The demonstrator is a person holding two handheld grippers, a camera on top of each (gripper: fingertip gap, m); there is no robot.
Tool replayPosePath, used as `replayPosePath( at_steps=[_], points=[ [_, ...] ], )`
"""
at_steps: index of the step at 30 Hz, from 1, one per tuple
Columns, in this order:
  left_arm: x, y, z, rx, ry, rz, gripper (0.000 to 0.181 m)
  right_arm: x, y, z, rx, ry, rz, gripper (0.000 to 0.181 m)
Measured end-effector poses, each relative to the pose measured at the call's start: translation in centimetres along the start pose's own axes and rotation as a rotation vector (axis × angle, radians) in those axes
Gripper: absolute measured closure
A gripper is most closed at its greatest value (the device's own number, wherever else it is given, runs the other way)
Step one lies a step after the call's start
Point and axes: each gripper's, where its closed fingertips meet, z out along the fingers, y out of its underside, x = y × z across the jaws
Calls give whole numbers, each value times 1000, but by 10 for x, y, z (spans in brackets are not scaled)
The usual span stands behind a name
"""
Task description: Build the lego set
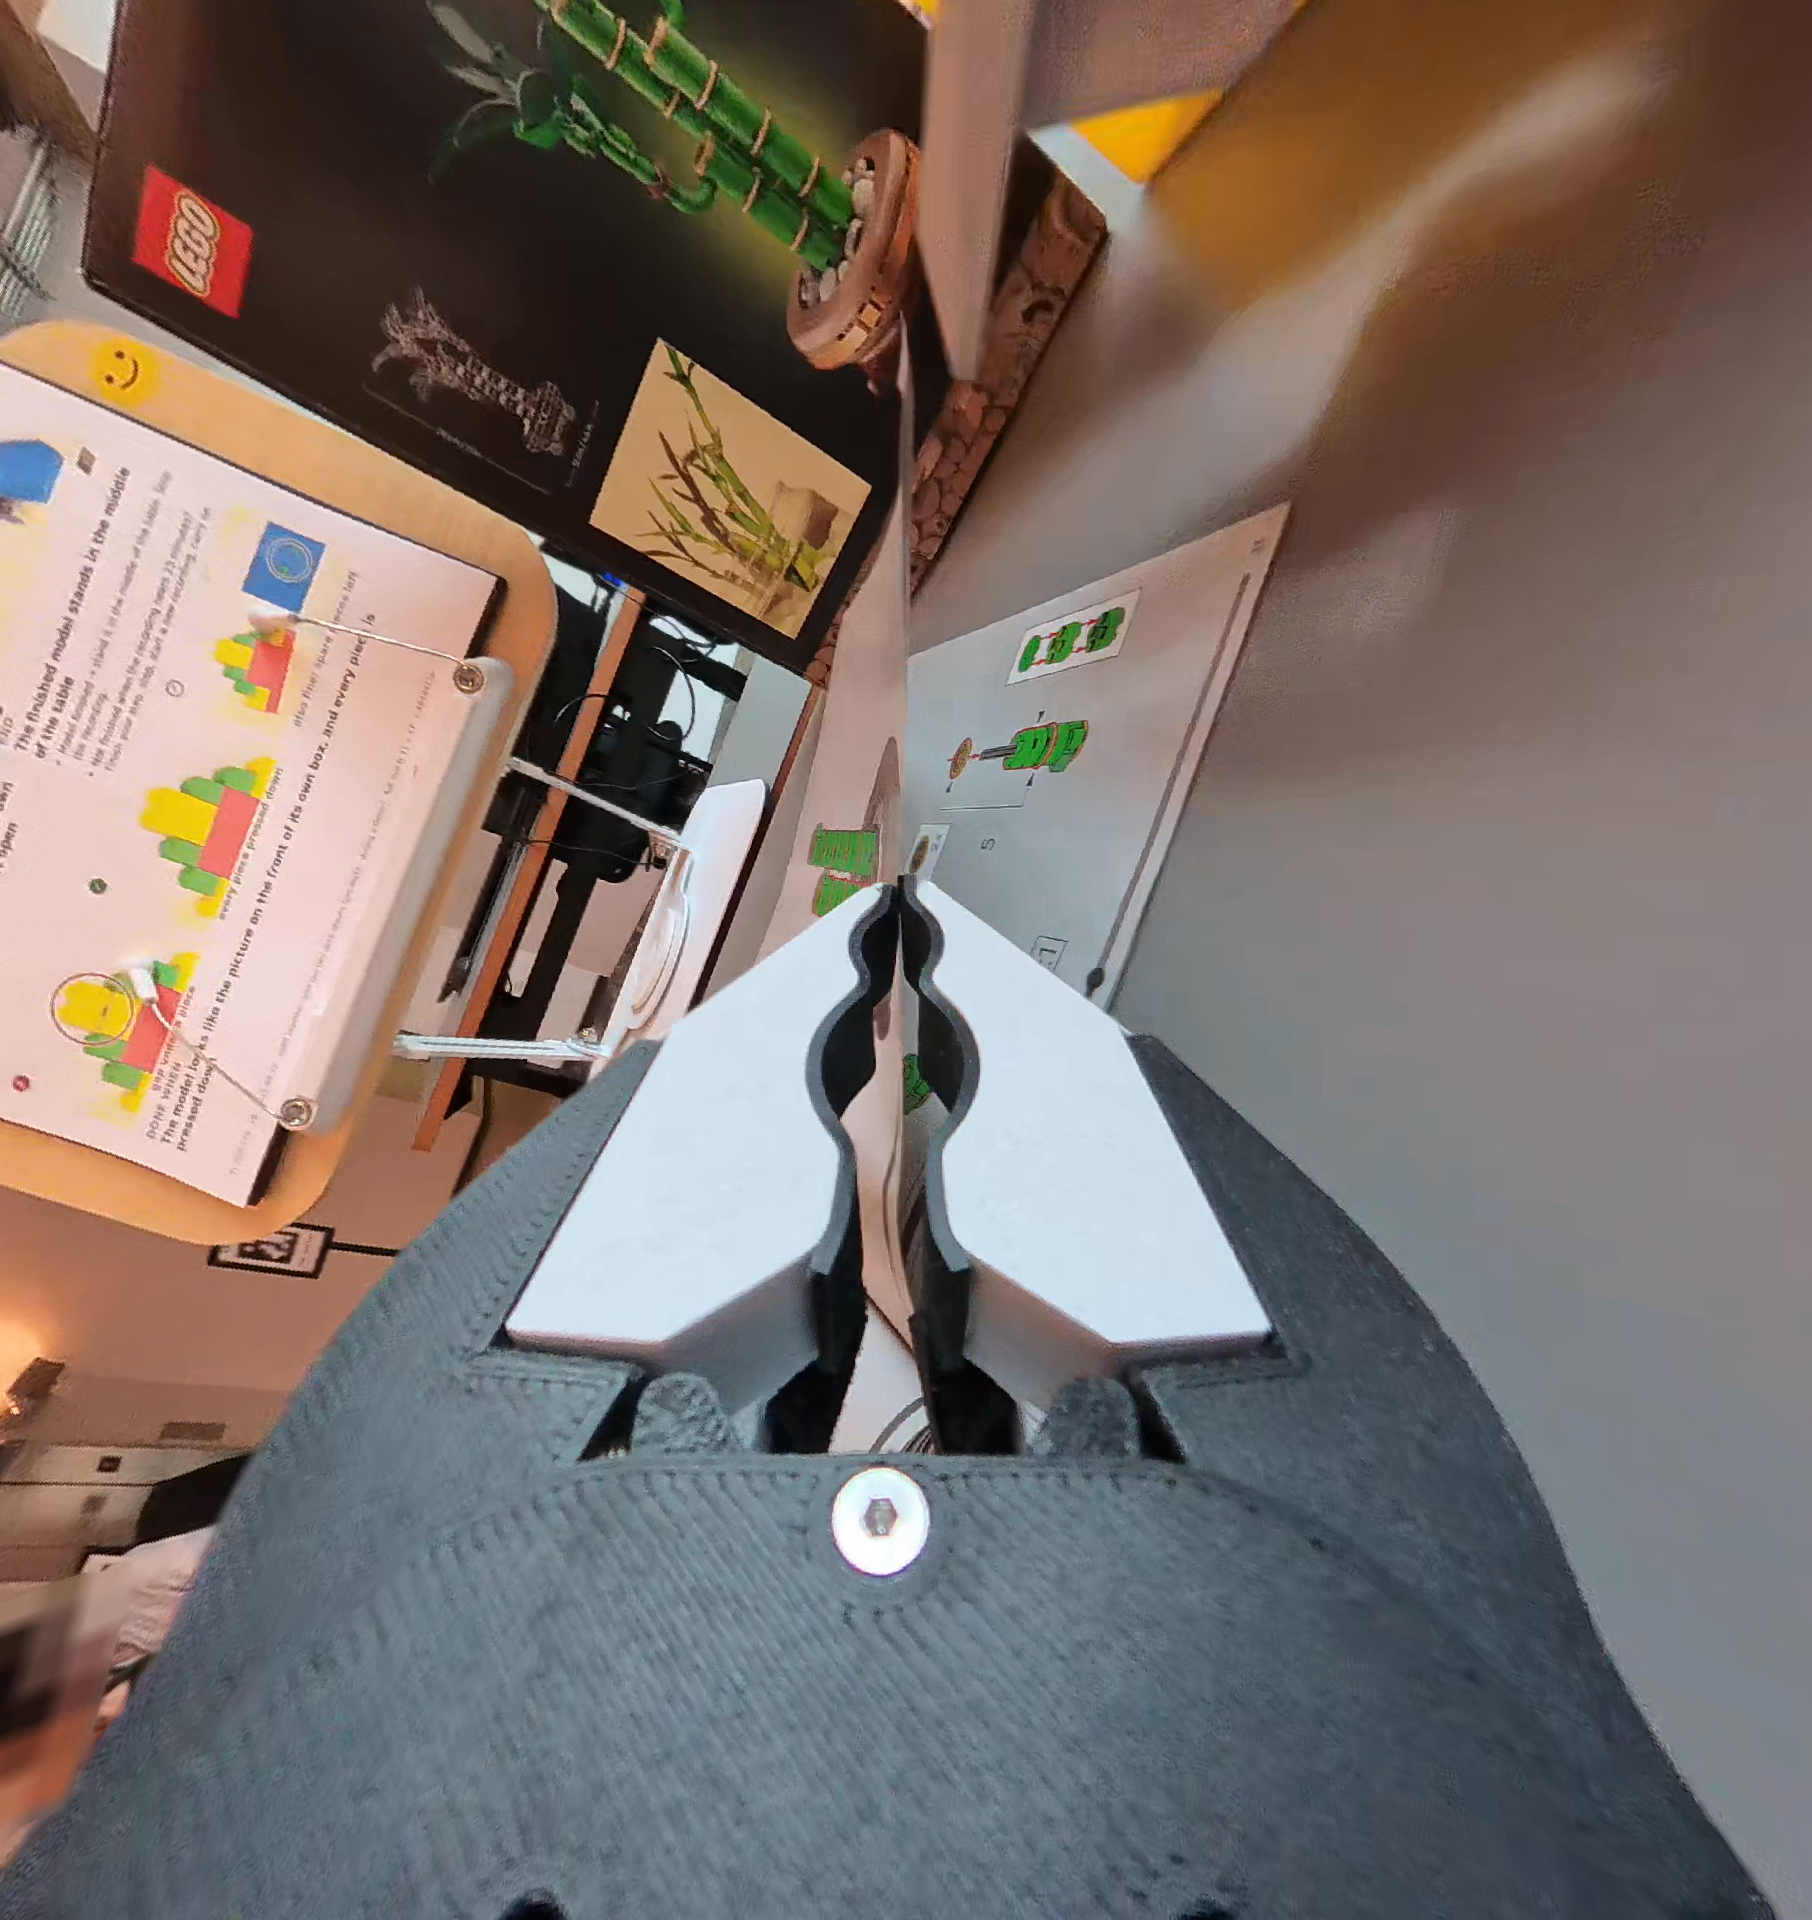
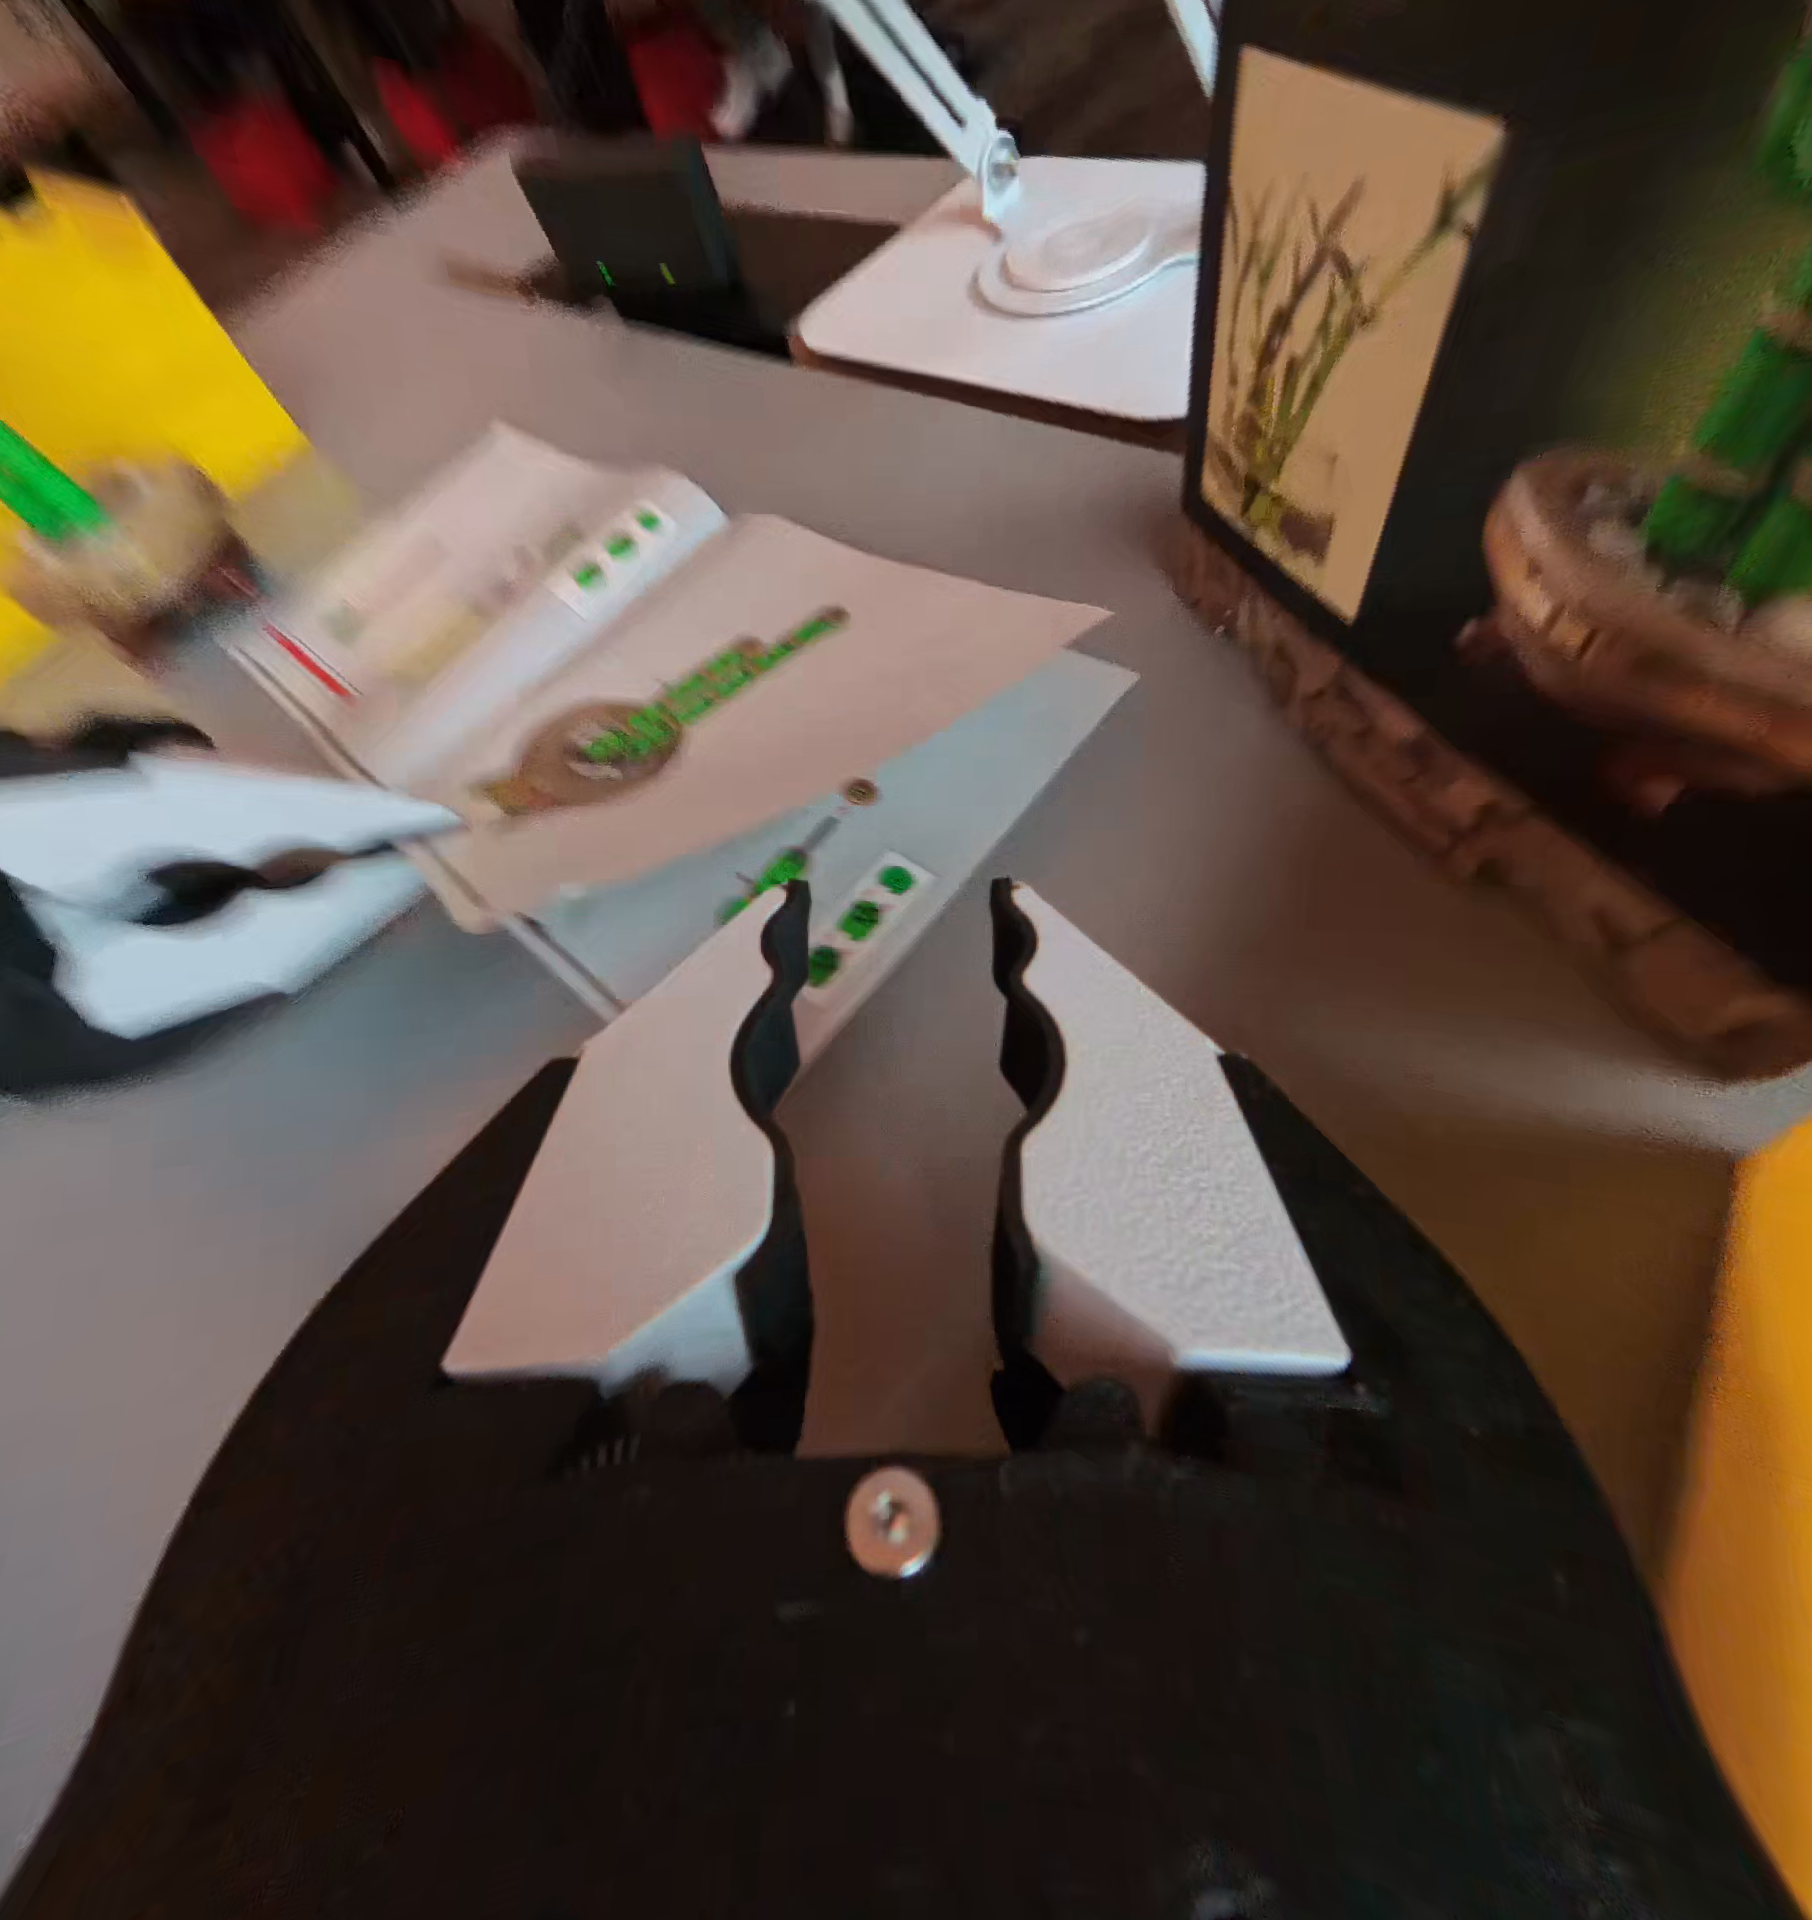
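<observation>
The instruction booklet [image 2: 736, 717] lies open on the grey counter [image 2: 1193, 935], one page lifted off the rest. The left gripper [image 1: 900, 888] has its fingers [image 1: 767, 1101] pressed together on that page, whose thin edge runs up between the wavy black pads. In the right wrist view the same gripper [image 2: 403, 847] enters from the left edge and pinches the page at its near corner, lying nearly level with the counter. The left wrist view is rolled hard to one side, so the counter stands like a wall on the right of it.

The right gripper [image 2: 897, 899] hovers low over the counter just beside the booklet's near edge, tilted down towards it; its fingers [image 2: 653, 1143] stand apart with nothing between them.

The black set box [image 1: 528, 270] with its bamboo picture stands upright on the counter behind the booklet. Only the left wrist view shows the printed sheet clipped to a wooden board [image 1: 247, 790], left of the box. Only the right wrist view shows the white lamp base [image 2: 1006, 312] at the counter's far side, a dark device [image 2: 642, 223] beside it, and a blurred yellow shape [image 2: 91, 395] at the left with a green stem over a brown base in front of it.
</observation>
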Motion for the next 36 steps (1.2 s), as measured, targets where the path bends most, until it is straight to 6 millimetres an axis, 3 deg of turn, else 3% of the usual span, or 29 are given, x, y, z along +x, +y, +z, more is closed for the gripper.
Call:
replayPosePath(
  at_steps=[4, 9, 15, 24, 29, 36],
  points=[
    [4, 1, 2, -7, 5, 27, 181, -14, -8, -6, 75, -210, 428, 144],
    [9, 1, 2, -10, 13, 63, 181, -31, 9, 8, -18, -282, 578, 139],
    [14, 0, 3, -16, 16, 120, 181, -44, 30, 23, -124, -285, 538, 151],
    [27, 3, 5, -31, 59, 164, 178, -44, 33, 22, -136, -268, 415, 181],
    [27, 5, 3, -54, 103, 55, 162, -42, 33, 23, -133, -250, 344, 181],
    [24, 9, -9, -89, 190, -205, 154, -41, 35, 24, -132, -252, 328, 181]
  ],
)
